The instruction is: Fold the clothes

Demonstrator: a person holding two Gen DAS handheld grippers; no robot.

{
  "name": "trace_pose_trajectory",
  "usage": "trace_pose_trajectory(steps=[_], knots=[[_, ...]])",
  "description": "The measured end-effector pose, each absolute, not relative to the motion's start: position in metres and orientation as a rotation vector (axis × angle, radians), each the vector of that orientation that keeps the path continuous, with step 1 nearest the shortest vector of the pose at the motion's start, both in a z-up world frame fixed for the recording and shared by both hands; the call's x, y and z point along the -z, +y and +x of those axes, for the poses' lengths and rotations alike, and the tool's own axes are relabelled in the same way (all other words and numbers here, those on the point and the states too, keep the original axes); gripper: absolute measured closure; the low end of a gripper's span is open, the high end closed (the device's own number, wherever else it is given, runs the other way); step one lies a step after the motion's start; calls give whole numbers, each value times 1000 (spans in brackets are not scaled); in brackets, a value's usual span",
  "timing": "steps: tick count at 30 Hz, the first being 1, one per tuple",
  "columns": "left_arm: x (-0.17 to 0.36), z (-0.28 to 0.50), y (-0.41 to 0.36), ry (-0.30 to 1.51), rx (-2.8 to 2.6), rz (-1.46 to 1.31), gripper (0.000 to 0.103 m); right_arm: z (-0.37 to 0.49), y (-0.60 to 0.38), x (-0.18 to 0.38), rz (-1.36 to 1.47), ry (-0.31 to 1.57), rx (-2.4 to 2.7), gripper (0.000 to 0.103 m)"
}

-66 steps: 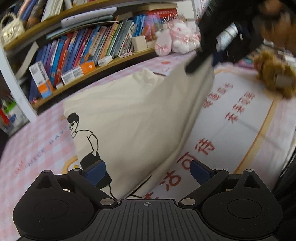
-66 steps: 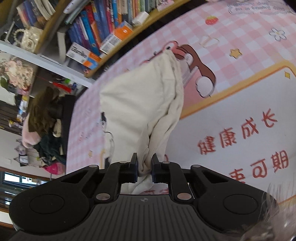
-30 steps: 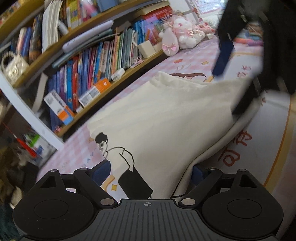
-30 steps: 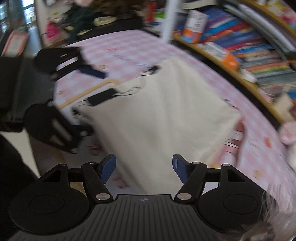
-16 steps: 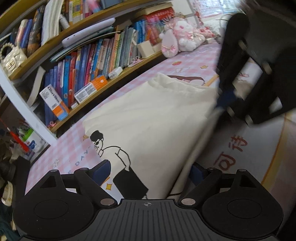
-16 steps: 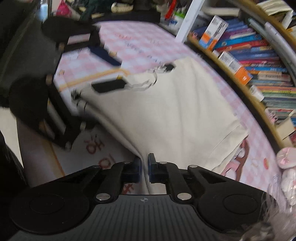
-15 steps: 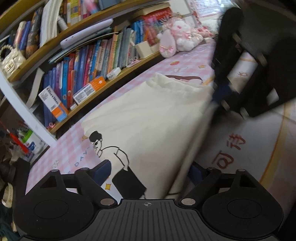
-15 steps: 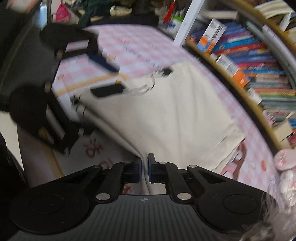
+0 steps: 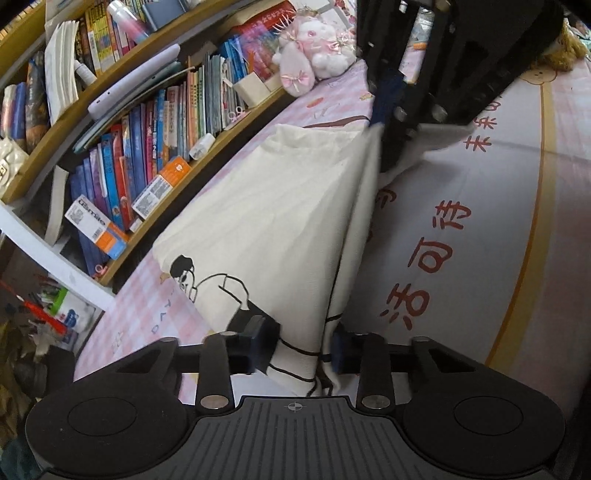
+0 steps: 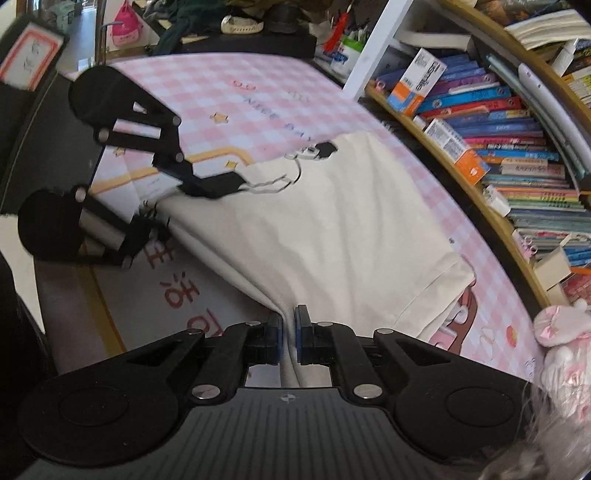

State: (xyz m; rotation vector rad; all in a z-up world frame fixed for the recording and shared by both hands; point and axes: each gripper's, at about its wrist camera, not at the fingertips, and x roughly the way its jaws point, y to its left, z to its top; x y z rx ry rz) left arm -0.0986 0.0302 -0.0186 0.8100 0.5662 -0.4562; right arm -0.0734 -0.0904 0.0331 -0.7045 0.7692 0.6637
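A cream T-shirt [image 9: 273, 206] with a black cartoon figure lies folded on a pink checked cloth [image 9: 140, 314]. In the left wrist view my left gripper [image 9: 301, 349] has its jaws partly closed around the shirt's near corner. My right gripper [image 9: 399, 122] grips the far corner. In the right wrist view the right gripper [image 10: 289, 334] is shut on a fold of the T-shirt [image 10: 332, 229], with cloth pinched between the blue pads. The left gripper [image 10: 177, 206] shows at the shirt's far end there.
A bookshelf [image 9: 155, 122] packed with books runs along the far side of the cloth. A pink plush toy [image 9: 314, 59] sits at its end. A white panel with red characters [image 9: 443, 236] covers the near part of the cloth. Clutter [image 10: 236, 18] lies beyond the cloth's edge.
My left gripper's jaws have closed in from wide open onto the shirt's near corner. My right gripper stays shut on the opposite corner and has lifted it slightly.
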Motion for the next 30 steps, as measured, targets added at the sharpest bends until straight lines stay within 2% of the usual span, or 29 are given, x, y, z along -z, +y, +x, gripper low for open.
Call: trace_pose_trajectory(steps=[1, 5, 10, 13, 14, 17, 30], knots=[[16, -98, 31, 562, 459, 804, 84, -74, -91, -30, -711, 774, -661, 95], [6, -93, 37, 561, 470, 768, 87, -75, -94, -19, -736, 792, -652, 75], [-4, -86, 38, 566, 489, 743, 87, -80, -100, -7, -811, 773, -643, 74], [-2, -86, 37, 570, 510, 788, 85, -85, -104, -1, -872, 746, -638, 80], [-1, -86, 37, 571, 516, 805, 81, -86, -105, 1, -893, 737, -637, 80], [7, -90, 34, 574, 532, 861, 80, -91, -109, 7, -953, 708, -631, 76], [21, -99, 33, 575, 543, 924, 78, -103, -112, 16, -1043, 647, -576, 75]])
